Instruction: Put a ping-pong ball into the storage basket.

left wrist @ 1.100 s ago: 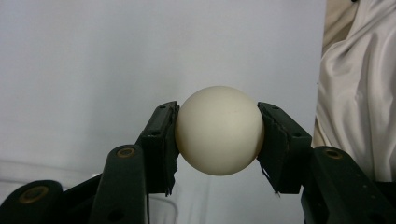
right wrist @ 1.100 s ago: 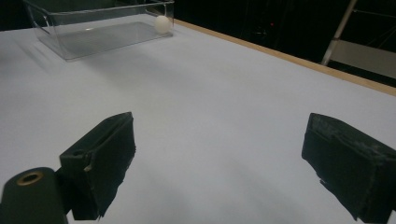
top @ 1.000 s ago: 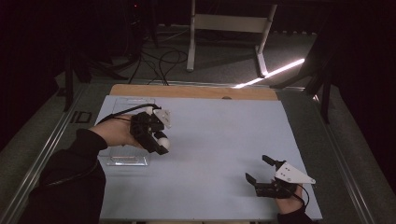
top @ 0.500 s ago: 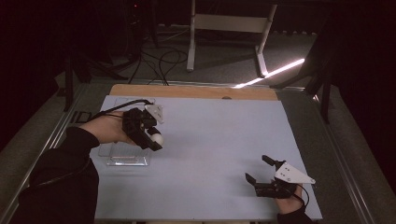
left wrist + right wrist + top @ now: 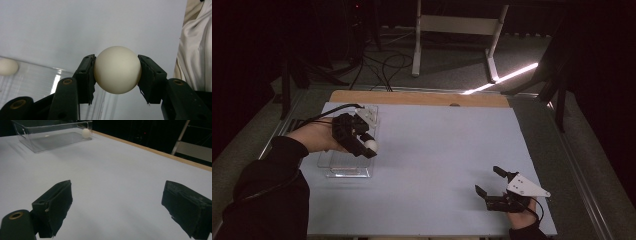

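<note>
Gripping white ball [image 5: 117, 70] — left gripper [image 5: 362, 145], seemingly over tray [image 5: 343, 170].

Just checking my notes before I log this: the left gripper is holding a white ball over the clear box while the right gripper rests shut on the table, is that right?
Not quite: the right gripper is open, its jaws wide apart with nothing between them, as the right gripper view shows. The rest stands: the left gripper holds the white ball over the clear box.
</note>
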### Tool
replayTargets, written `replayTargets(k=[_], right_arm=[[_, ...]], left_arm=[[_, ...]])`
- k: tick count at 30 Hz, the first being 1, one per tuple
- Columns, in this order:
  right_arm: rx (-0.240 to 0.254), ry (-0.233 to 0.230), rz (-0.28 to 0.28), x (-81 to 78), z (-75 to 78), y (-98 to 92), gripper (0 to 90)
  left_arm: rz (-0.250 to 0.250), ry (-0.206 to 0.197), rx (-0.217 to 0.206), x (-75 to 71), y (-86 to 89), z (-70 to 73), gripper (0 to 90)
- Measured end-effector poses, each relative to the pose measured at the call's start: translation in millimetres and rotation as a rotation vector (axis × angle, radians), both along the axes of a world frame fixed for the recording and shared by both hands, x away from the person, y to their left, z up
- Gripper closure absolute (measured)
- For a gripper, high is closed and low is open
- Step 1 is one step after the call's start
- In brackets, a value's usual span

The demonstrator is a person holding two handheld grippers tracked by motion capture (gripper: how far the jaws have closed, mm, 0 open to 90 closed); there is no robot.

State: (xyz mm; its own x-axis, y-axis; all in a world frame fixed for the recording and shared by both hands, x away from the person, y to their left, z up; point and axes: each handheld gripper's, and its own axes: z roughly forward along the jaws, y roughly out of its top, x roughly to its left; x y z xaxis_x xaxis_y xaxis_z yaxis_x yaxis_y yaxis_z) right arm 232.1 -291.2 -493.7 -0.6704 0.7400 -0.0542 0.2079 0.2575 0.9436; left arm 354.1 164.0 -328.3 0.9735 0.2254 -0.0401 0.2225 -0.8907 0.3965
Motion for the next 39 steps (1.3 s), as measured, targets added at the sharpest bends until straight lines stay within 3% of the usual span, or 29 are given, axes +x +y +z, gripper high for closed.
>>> replayTargets(k=[8,18,27,39], right_arm=[[-0.005,0.003,0.002,0.3,-0.6,0.5,9.6],[-0.010,0.004,0.003,0.2,-0.7,0.7,9.6],[-0.009,0.005,0.002,0.3,-0.9,0.7,9.6],[-0.006,0.006,0.000,0.2,-0.6,0.2,9.6]], left_arm=[[0.048,0.009,-0.007,6.9,14.8,-11.8,52.2],[0.078,0.037,-0.002,15.9,24.8,-37.9,52.1],[0.099,0.037,0.010,21.6,30.1,-53.7,52.1],[0.112,0.001,0.026,29.3,32.5,-73.7,52.1]])
